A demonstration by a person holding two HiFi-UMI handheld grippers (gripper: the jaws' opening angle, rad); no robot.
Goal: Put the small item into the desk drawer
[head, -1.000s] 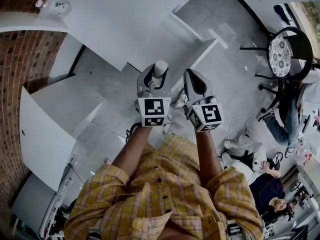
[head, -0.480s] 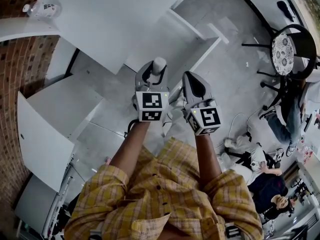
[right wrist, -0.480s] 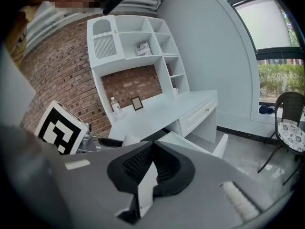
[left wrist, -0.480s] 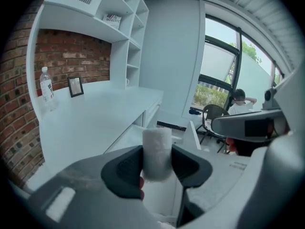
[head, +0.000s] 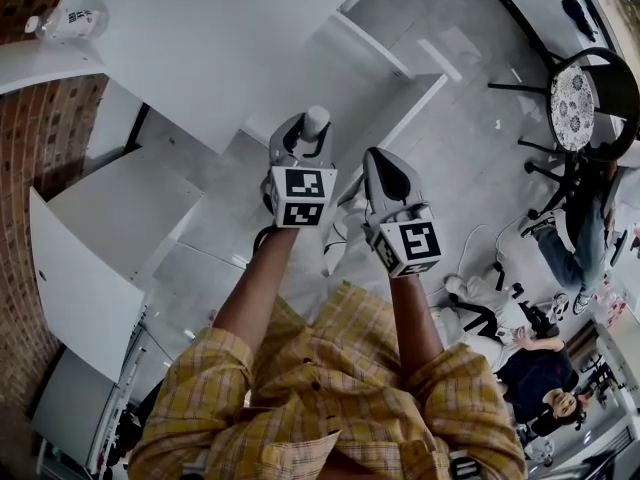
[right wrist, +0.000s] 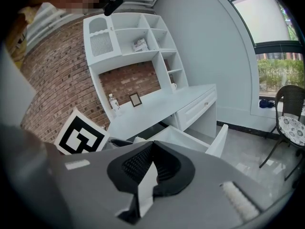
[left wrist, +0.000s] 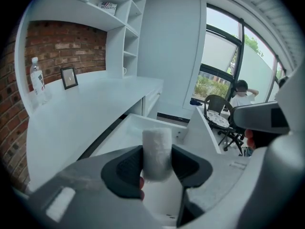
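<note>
My left gripper is shut on a small white fuzzy cylinder, which stands upright between the dark pads. In the left gripper view the cylinder hangs in front of and above the open white desk drawer. The head view shows that drawer pulled out from under the white desktop, just ahead of both grippers. My right gripper is held beside the left one, shut with nothing in it. The drawer also appears past its jaws.
A water bottle and a small picture frame stand on the desk by the brick wall. White shelves rise above it. A white cabinet panel juts out at left. A chair and seated people are at right.
Both grippers have moved a little forward toward the open drawer, the left one carrying the cylinder. The jaws have not changed.
</note>
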